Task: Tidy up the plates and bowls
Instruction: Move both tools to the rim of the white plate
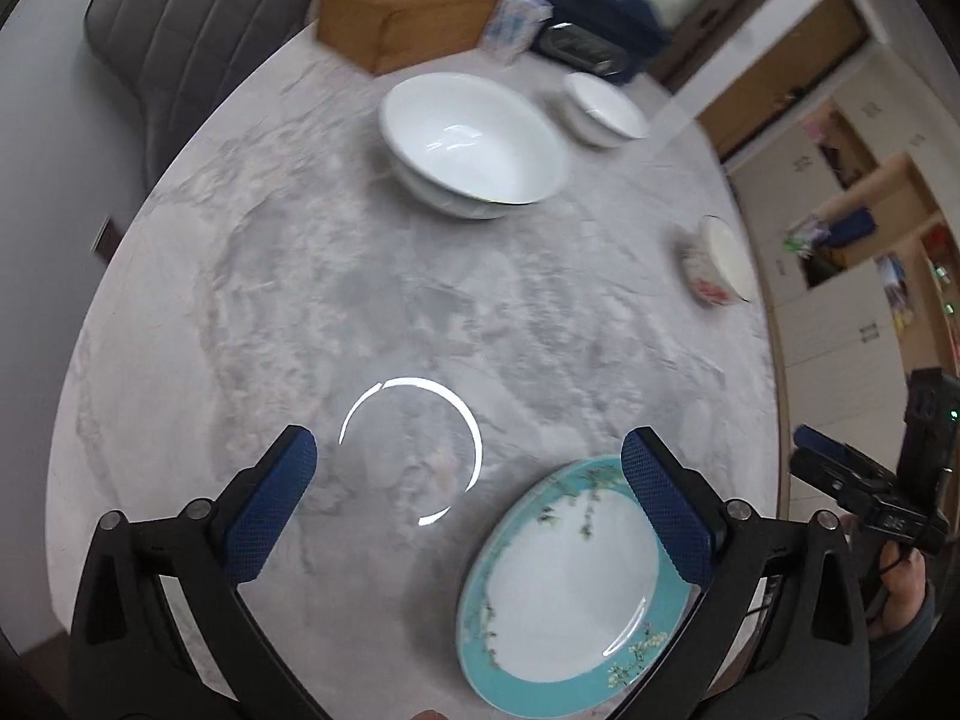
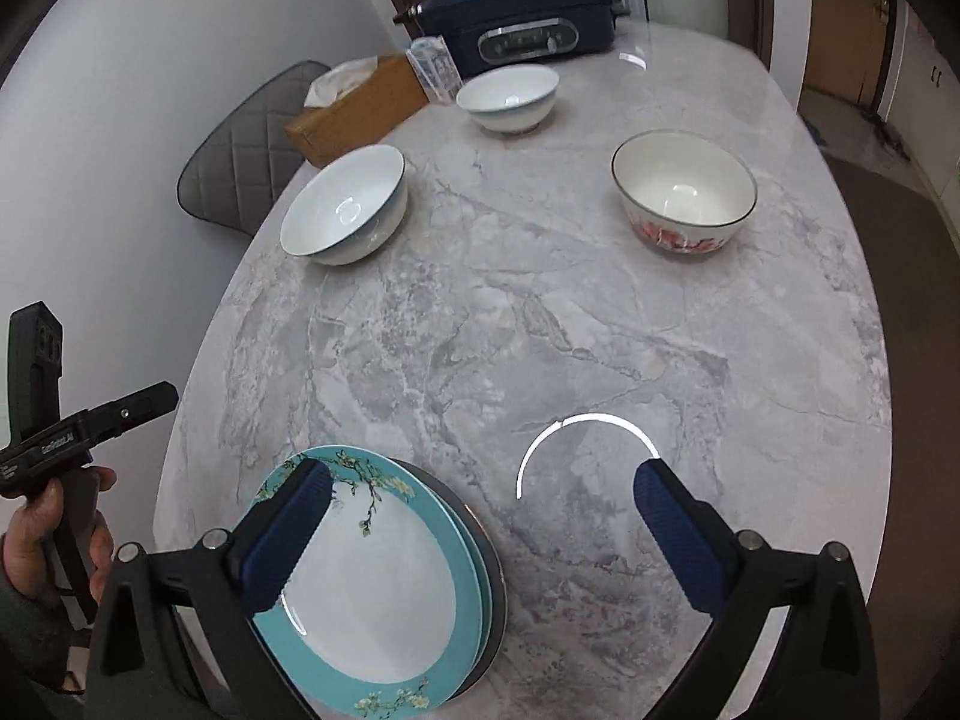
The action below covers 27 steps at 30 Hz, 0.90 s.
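Note:
A stack of teal-rimmed floral plates (image 2: 372, 594) lies at the near table edge; it also shows in the left wrist view (image 1: 570, 588). A large white bowl (image 1: 474, 141) sits mid-table, also in the right wrist view (image 2: 342, 210). A smaller white bowl (image 1: 606, 108) (image 2: 510, 97) stands farther back. A bowl with red flowers (image 2: 684, 195) (image 1: 717, 261) stands to the right. My left gripper (image 1: 468, 474) is open and empty above the table, left of the plates. My right gripper (image 2: 480, 498) is open and empty, its left finger over the plates' rim.
A dark blue electric cooker (image 2: 516, 18), a brown tissue box (image 2: 360, 105) and a clear plastic container (image 2: 435, 69) stand at the table's far end. A grey chair (image 2: 240, 174) stands at the left side. Cabinets (image 1: 840, 240) line the right wall.

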Tool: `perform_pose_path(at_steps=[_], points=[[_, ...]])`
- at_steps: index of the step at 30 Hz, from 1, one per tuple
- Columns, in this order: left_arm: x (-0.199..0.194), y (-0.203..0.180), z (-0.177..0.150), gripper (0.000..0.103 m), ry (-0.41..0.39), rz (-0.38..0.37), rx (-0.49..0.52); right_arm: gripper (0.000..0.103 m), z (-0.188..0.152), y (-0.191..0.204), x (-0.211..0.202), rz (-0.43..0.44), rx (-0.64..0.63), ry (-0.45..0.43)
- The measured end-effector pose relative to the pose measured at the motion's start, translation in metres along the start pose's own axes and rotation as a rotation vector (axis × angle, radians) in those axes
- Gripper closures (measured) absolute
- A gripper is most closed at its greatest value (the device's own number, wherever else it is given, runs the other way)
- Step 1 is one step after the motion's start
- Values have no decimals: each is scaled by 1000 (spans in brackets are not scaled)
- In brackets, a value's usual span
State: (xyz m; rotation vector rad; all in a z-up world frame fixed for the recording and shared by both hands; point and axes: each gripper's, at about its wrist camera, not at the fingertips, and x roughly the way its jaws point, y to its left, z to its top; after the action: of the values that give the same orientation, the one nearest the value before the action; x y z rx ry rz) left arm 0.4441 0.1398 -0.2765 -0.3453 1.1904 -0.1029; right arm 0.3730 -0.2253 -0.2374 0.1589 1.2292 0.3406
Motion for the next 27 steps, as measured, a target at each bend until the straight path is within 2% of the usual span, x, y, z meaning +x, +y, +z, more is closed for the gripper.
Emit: perform_pose_path(at_steps=[3,5,7,10,16,18,20,23,25,26,27], points=[[-5,14,30,1,-78,46,-16,0,32,-4,6,28,75,11],[-1,15,51,1,-93,73,7,0,58,2,14,1,64,22],[10,16,75,1,-81,130,10,0,85,14,22,-11,27,16],[33,19,109,1,-67,114,-9,0,123,34,50,-24,-23,49],[83,32,163,1,-57,143,9,1,188,65,112,42,-61,75],[96,36,175,1,-50,124,7,7,203,70,131,49,-53,79],[112,36,184,1,-15,112,15,20,213,73,153,46,-43,107],[132,37,191,11,24,98,19,35,222,69,184,61,15,159],[144,42,193,21,43,80,0,36,223,65,197,75,40,170],[149,44,194,31,49,69,-11,36,222,66,201,78,39,171],[153,46,194,45,57,64,-18,37,220,66,206,76,27,175]])
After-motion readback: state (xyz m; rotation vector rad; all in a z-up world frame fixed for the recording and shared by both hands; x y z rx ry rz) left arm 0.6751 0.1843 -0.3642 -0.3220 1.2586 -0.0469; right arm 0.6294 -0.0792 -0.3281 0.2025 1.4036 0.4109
